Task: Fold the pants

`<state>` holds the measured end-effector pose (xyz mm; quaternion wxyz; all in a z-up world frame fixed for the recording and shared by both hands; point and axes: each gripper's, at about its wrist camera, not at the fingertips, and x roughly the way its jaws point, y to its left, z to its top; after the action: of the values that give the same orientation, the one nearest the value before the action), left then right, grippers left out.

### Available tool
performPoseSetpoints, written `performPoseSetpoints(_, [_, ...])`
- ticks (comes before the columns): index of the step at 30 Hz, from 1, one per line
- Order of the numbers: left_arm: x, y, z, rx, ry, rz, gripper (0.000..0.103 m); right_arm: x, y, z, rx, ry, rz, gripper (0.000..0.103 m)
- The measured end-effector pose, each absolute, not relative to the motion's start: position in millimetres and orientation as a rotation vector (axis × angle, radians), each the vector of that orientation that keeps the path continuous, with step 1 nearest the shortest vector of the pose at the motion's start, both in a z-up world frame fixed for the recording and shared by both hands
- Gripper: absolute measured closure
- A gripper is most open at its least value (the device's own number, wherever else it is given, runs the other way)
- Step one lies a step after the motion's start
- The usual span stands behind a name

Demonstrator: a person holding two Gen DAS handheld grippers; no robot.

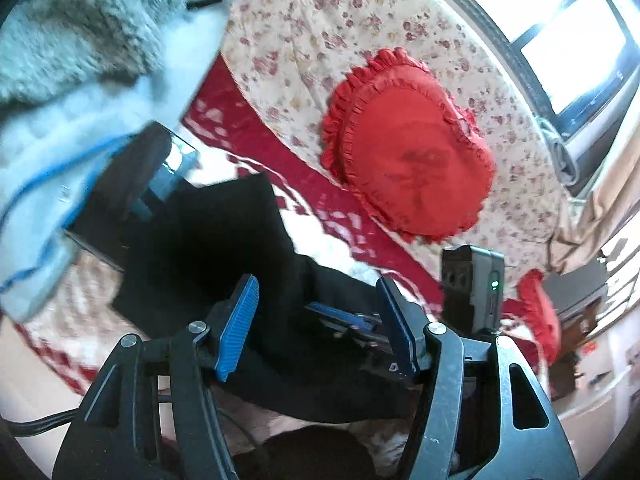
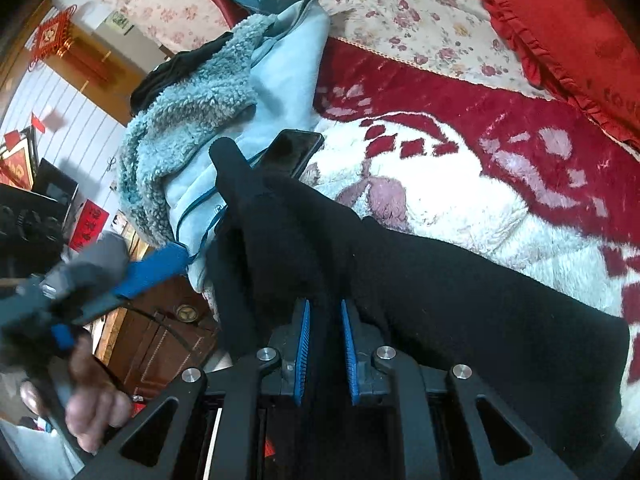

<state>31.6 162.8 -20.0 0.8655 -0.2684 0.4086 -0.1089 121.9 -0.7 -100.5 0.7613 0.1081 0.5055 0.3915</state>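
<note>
Open red-and-white blanket (image 2: 460, 184) lay to the right of the black pants (image 2: 440, 288), free for a pass. On the left a heap of pale blue fleece clothing (image 2: 188, 128) crowded the pants' edge, with a dark phone (image 2: 292, 152) lying against it. Further back, a red heart-shaped pillow (image 1: 408, 148) sat on the floral sheet (image 1: 320, 12), blocking that side.

Daylight is pouring in through a window (image 1: 568, 32) at about one o'clock in the left wrist view, washing out the panes. A floral bedspread (image 1: 320, 32) is covering the bed, with a red and white blanket (image 2: 460, 168) lying over it. At nine o'clock in the right wrist view, a white panelled wall (image 2: 72, 128) is showing red decorations (image 2: 54, 38), and a brown wooden cabinet (image 2: 160, 340) is standing at about seven o'clock.
</note>
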Motion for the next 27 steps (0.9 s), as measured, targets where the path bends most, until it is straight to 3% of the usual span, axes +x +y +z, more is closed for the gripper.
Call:
performPoseSetpoints(7, [7,201,-54,-0.519,0.936,-0.016,0.043,116,3,-94,0.173,1.084,0.846,0.088])
performPoseSetpoints(16, [-8,222,-87,-0.569,0.991,0.061,0.043,65,57,-80,-0.153,1.075,1.025,0.085])
performPoseSetpoints(20, [-15,225,-84,-0.558,0.973,0.040,0.041,70,49,-73,-0.096,1.065,1.005,0.085])
performPoseSetpoints(24, [-17,222,-78,-0.567,0.959,0.020,0.036,75,41,-72,-0.042,1.075,0.965,0.074])
performPoseSetpoints(27, [-12,217,-77,-0.599,0.959,-0.009,0.036,76,29,-73,0.001,1.081,0.944,0.073])
